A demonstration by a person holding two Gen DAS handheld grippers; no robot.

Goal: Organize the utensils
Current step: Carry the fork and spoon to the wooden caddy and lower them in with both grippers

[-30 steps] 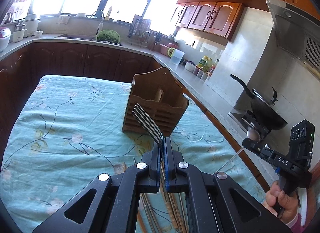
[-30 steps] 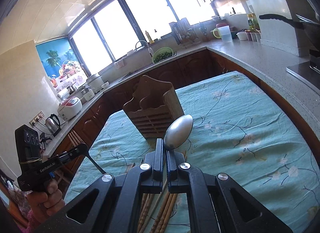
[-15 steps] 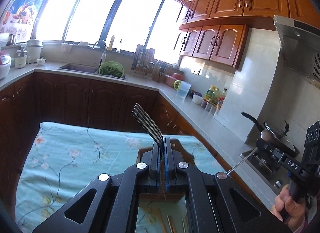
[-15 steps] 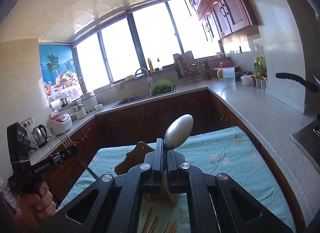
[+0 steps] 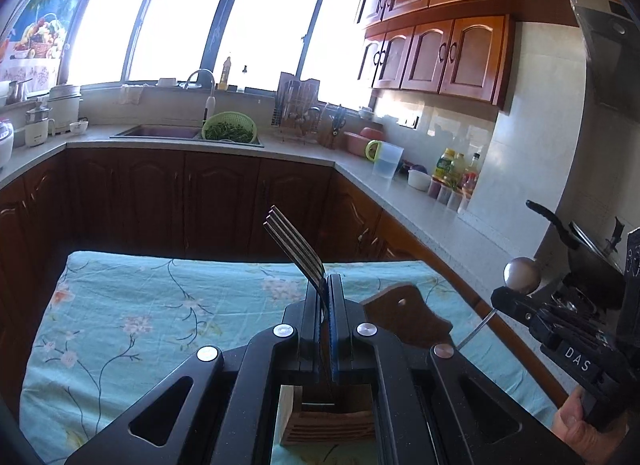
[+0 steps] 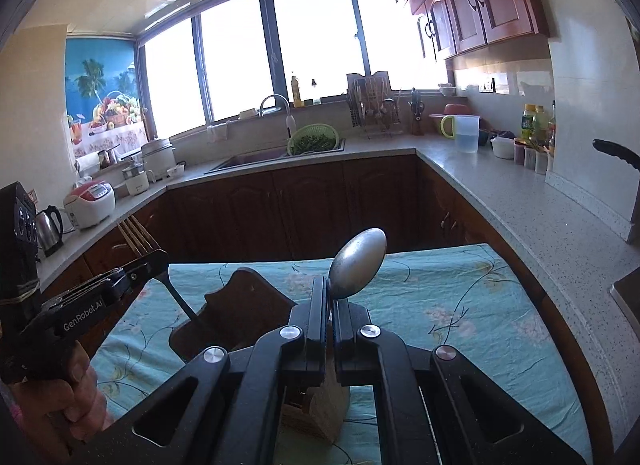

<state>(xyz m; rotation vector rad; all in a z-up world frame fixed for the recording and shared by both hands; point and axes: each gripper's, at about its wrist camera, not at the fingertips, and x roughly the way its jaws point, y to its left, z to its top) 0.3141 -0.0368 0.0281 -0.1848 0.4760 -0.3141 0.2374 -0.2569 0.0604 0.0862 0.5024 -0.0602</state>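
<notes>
Left gripper [image 5: 325, 285]: closed on a fork [image 5: 294, 243], tines up
Right gripper [image 6: 332, 293]: clamping a spoon [image 6: 357, 263], bowl up
Below: wooden utensil holder [image 6: 236, 305] on floral-clothed desk [image 5: 140, 305]

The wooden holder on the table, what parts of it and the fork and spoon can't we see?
- Wooden holder: left wrist view, its slots hidden behind the left gripper.
- Fork: same view, its handle's lower end hidden there.
- Spoon: right wrist view, handle hidden by the right gripper.
</notes>
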